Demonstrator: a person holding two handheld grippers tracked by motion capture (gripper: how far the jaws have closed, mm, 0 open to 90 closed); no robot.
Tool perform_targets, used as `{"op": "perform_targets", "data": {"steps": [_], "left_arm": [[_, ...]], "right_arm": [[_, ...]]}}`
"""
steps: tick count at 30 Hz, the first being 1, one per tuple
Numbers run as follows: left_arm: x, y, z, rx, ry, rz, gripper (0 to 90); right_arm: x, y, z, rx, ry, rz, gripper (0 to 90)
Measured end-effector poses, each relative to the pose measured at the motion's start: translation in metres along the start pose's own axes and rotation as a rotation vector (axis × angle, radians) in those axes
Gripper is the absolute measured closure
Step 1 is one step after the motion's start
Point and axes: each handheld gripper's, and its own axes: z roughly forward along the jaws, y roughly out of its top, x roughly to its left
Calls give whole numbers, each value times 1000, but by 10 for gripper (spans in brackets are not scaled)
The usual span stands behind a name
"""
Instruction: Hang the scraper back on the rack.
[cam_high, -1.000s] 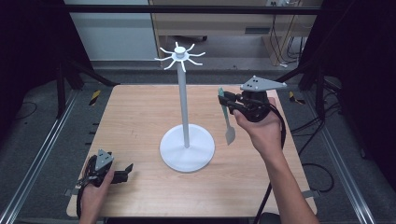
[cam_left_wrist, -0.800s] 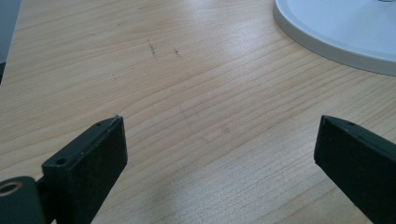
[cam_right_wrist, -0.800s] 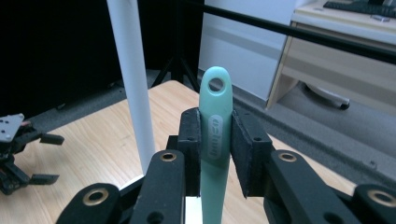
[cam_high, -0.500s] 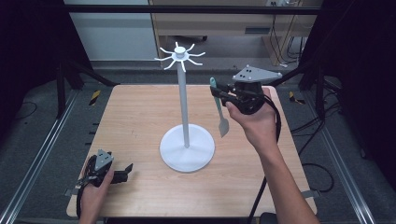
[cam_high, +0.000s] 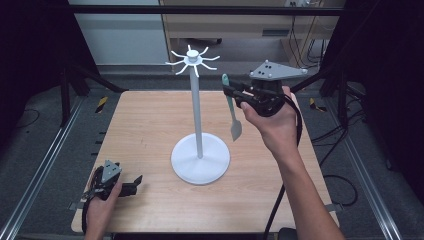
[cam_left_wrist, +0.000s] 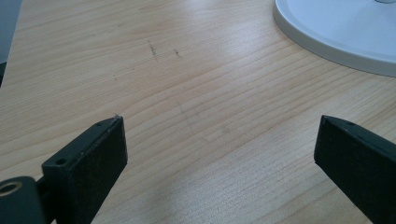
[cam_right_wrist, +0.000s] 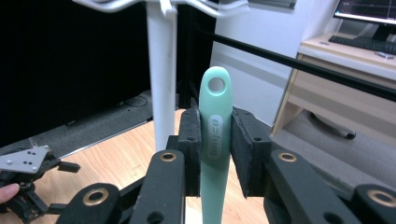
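A white stand with a round base and hooked arms at its top rises from the middle of the wooden table. My right gripper is in the air to the right of the pole, shut on a mint-green utensil that hangs blade down. In the right gripper view the pads clamp its handle, whose hanging hole points up just below the stand's arms. My left gripper rests open on the table at the front left, with bare wood between its fingers.
The stand's base lies ahead and to the right of the left gripper. A metal frame runs along the table's sides. A desk stands behind the table.
My right gripper has risen with the utensil and moved left toward the stand's top. The left gripper has stayed in place.
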Motion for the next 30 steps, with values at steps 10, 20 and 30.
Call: {"op": "perform_targets", "data": {"steps": [10, 20, 30], "left_arm": [[0, 0, 0, 0, 0, -1, 21], [0, 0, 0, 0, -1, -1, 21], [0, 0, 0, 1, -2, -2, 21]], "right_arm": [[8, 16, -8, -35, 12, -30, 745], [13, 22, -11, -58, 32, -27, 745], [14, 24, -9, -57, 45, -27, 744]]}}
